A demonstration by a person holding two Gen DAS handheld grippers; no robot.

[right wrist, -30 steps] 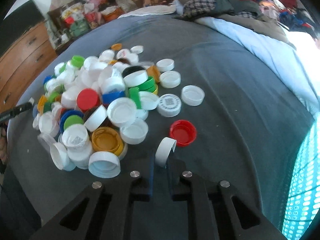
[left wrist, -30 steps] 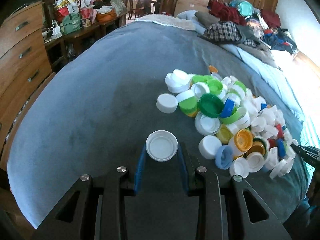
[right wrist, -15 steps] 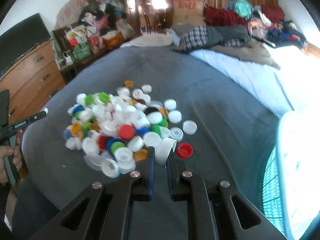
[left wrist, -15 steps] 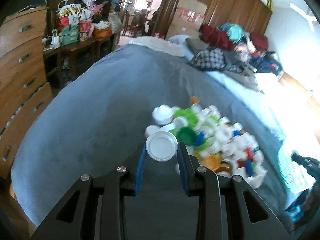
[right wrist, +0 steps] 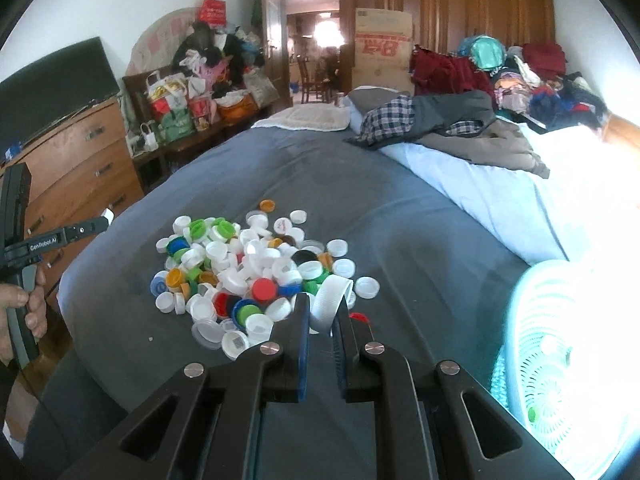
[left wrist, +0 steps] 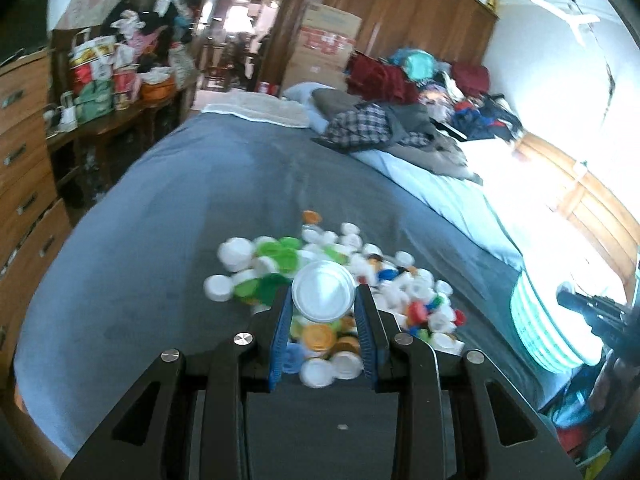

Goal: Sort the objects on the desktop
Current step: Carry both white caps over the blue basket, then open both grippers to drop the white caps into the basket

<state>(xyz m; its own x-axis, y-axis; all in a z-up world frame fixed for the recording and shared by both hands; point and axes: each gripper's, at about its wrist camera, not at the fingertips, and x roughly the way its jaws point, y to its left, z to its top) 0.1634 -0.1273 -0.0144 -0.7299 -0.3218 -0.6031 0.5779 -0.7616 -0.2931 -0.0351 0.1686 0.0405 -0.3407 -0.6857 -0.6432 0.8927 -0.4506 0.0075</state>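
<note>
The sorting is only at its start. The left gripper (left wrist: 323,308) is closed on a flat white cap (left wrist: 323,291); the right gripper (right wrist: 323,312) pinches another white cap (right wrist: 330,299) by its rim. Almost all caps still lie in the pile (right wrist: 256,276) near the bed's (right wrist: 400,216) front edge.

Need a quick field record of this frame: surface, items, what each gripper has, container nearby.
surface: grey bedspread
items: pile of bottle caps, mixed colours, mostly white
left gripper: shut on a white cap, flat face toward camera
right gripper: shut on a white ribbed cap, held on edge
container: pale green basket, right of the pile
</note>
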